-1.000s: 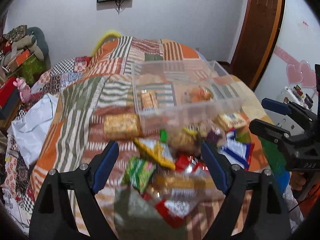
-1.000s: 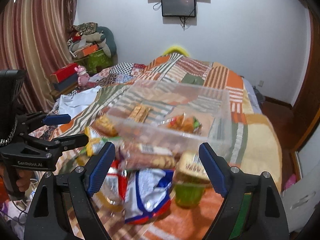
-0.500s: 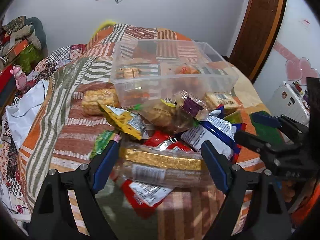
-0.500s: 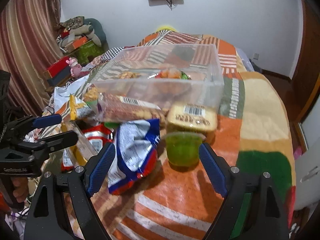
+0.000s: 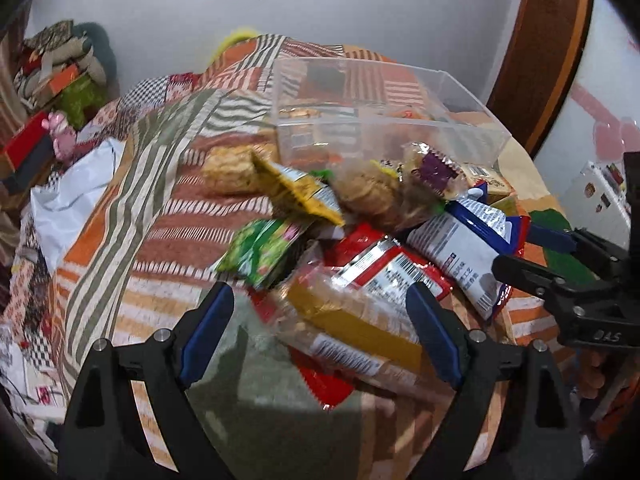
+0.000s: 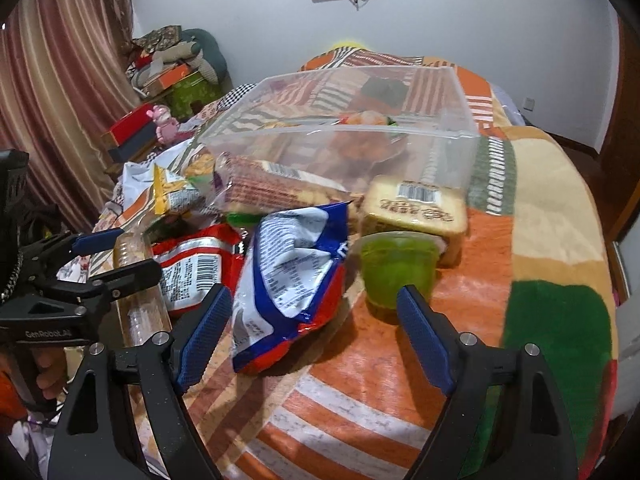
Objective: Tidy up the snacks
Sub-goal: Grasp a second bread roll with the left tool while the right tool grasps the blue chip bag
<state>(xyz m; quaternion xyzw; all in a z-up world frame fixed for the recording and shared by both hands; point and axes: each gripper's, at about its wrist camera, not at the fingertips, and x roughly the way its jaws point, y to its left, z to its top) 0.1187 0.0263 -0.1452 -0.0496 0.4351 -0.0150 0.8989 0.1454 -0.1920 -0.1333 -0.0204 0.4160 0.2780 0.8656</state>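
Note:
A pile of snack packets lies on a patchwork blanket in front of a clear plastic bin that holds a few snacks. My left gripper is low over the pile with its jaws opening. A clear-wrapped yellow biscuit pack lies between the jaws, and the pads do not press it. My right gripper has its jaws closing, free of the blue-white-red bag that lies just ahead between them. A green jelly cup stands by its right finger. Each gripper shows in the other's view: right gripper, left gripper.
Around the pile lie a red packet, a green packet, a yellow packet and a square cake pack. A white cloth and stacked boxes sit left of the bed. A wooden door stands at the right.
Both grippers came down toward the snack pile. The biscuit pack now lies between the left jaws, and the blue bag sits closer to the right jaws.

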